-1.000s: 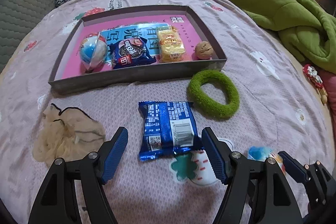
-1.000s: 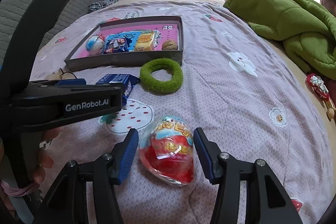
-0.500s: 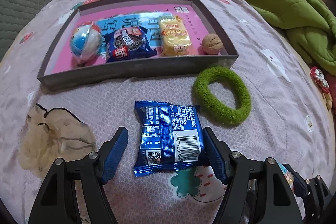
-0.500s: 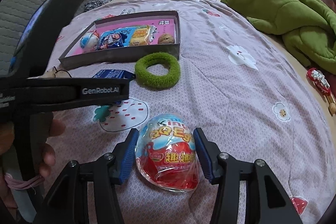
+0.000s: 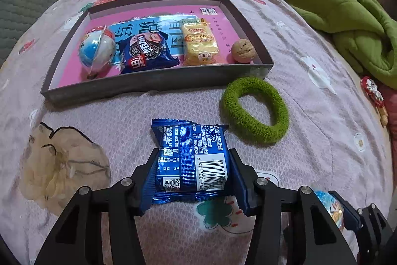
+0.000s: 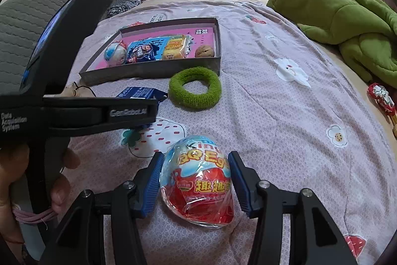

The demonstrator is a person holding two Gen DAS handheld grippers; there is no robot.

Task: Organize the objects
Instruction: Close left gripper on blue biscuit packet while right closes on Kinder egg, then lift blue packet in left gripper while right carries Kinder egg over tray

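My left gripper [image 5: 193, 178] is shut on a blue snack packet [image 5: 191, 160], both pads pressed to its sides on the bedspread. My right gripper [image 6: 196, 180] is closed around a red and blue toy egg [image 6: 198, 180], pads at its sides. A grey tray [image 5: 153, 83] with a pink floor holds a blue egg [image 5: 96, 51], a dark cookie pack [image 5: 146, 51], a yellow snack pack [image 5: 198, 45] and a walnut [image 5: 243, 51]. A green fuzzy ring [image 5: 255, 111] lies in front of the tray's right corner. The left gripper's body [image 6: 74, 113] hides most of the blue packet in the right wrist view.
A beige scrunchie [image 5: 59, 165] lies left of the blue packet. A green blanket [image 5: 347, 16] is heaped at the right. A small red ornament [image 6: 382, 98] lies near the bed's right edge. Clothes are piled at the far end. A grey quilted cushion [image 6: 24, 16] stands at the left.
My left gripper moved forward over the blue packet and closed on it. My right gripper closed in on the toy egg.
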